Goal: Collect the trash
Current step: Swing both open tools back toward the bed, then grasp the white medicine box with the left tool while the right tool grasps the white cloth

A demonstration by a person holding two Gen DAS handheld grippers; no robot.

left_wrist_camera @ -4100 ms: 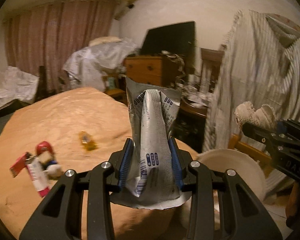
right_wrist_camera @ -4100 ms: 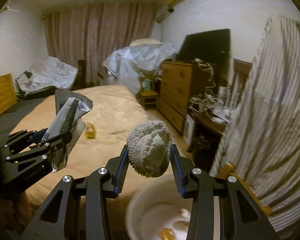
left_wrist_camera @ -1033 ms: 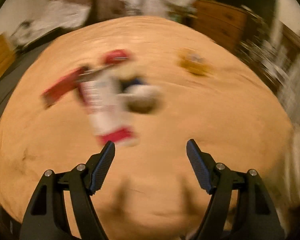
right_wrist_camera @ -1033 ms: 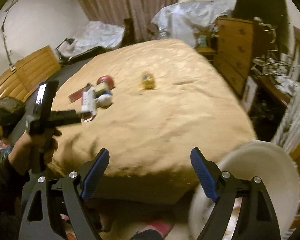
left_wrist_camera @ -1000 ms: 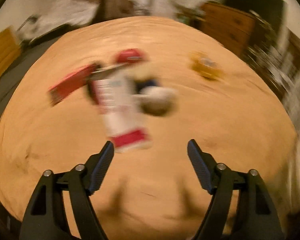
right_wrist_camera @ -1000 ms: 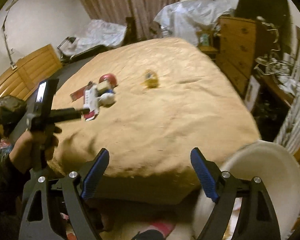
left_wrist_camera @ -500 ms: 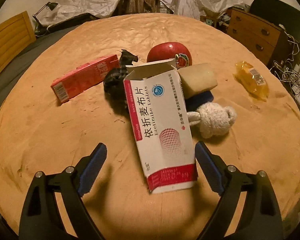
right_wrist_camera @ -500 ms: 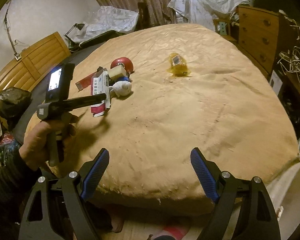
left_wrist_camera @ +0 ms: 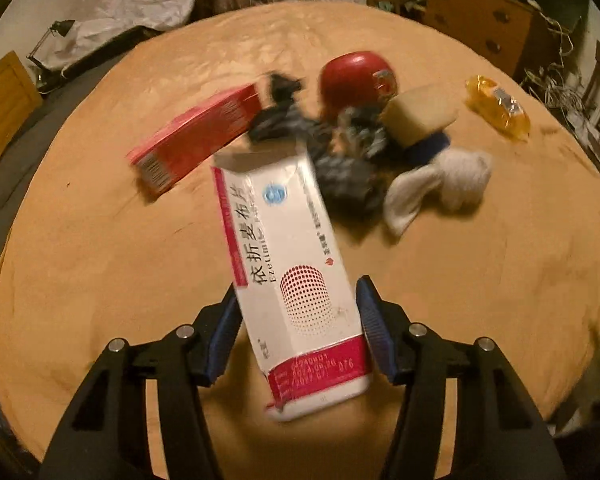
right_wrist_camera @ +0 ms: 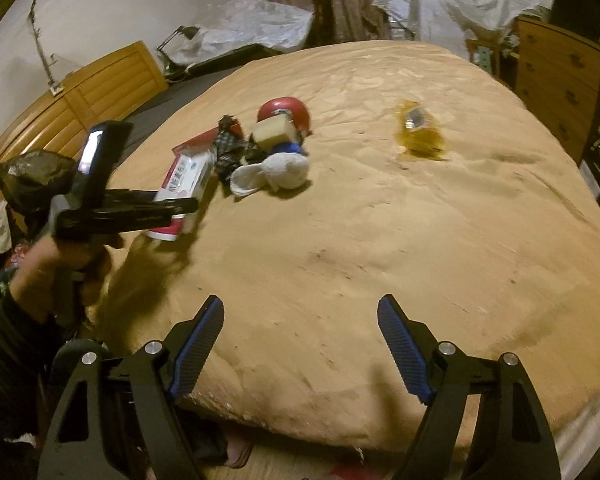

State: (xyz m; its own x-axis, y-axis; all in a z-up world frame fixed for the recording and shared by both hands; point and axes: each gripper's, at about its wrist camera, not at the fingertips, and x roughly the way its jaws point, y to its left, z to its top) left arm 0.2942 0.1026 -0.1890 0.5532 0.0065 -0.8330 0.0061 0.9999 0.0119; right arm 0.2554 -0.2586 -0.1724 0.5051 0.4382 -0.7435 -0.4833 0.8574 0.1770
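Tan bedding covers the bed [right_wrist_camera: 380, 240] that fills both views, with a wooden dresser [right_wrist_camera: 556, 72] to the right and covered heaps along the far wall. Near the bed's left side lies a small cluster of clutter: a white medicine box [left_wrist_camera: 288, 276] with red ends, a red carton [left_wrist_camera: 196, 136] behind it, a dark crumpled wrapper [left_wrist_camera: 332, 160], a red round object [left_wrist_camera: 356, 80], a beige block [left_wrist_camera: 416, 116] on something blue, and a knotted white sock [left_wrist_camera: 440, 184]. Well apart to the right sits a yellow packet [left_wrist_camera: 498, 108].

The left claw [left_wrist_camera: 296, 332] straddles the near half of the medicine box — its jaws have just been closing, and the left pad looks to be at the box's edge, while a slim gap shows at the right pad (the blur makes contact hard to judge). The box lies tilted, open flap pointing away. From the right wrist view, a hand [right_wrist_camera: 56, 276] holds that tool low over the bed.

The right claw [right_wrist_camera: 300, 344] hangs over the bed's near edge, jaws spread wide and closing slightly, nothing between them.
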